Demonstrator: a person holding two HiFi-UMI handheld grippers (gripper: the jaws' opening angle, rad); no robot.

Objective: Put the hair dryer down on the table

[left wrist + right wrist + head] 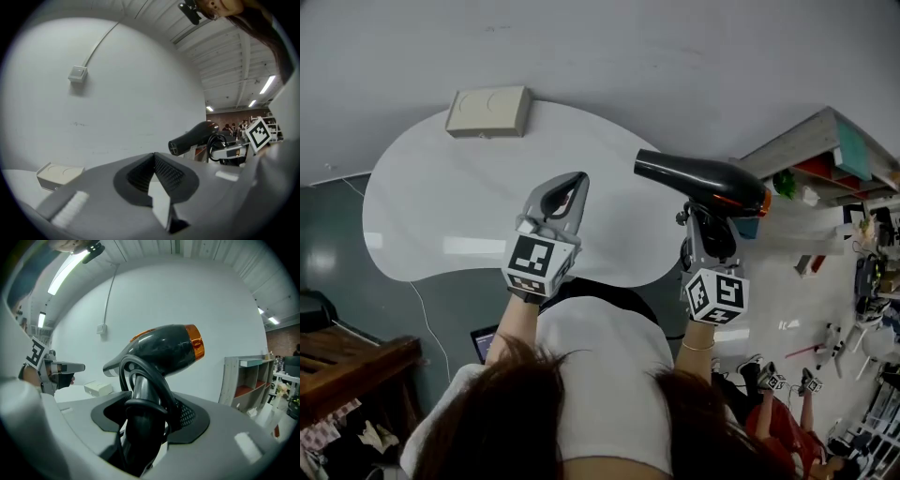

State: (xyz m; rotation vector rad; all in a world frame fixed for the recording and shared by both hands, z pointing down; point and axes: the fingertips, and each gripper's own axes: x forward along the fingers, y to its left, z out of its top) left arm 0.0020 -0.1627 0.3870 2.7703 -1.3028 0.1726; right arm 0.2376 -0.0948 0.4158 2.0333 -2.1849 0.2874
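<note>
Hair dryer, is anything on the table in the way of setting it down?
Nothing visible. The table near the hair dryer is bare; its only item, a beige box, sits at the far edge.

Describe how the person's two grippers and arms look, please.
The left gripper and right gripper are alike: grey, with two tapering fingers lined by black ribbed pads. Each carries a white cube printed with black square markers. The person wears a white top; the forearms are bare.
</note>
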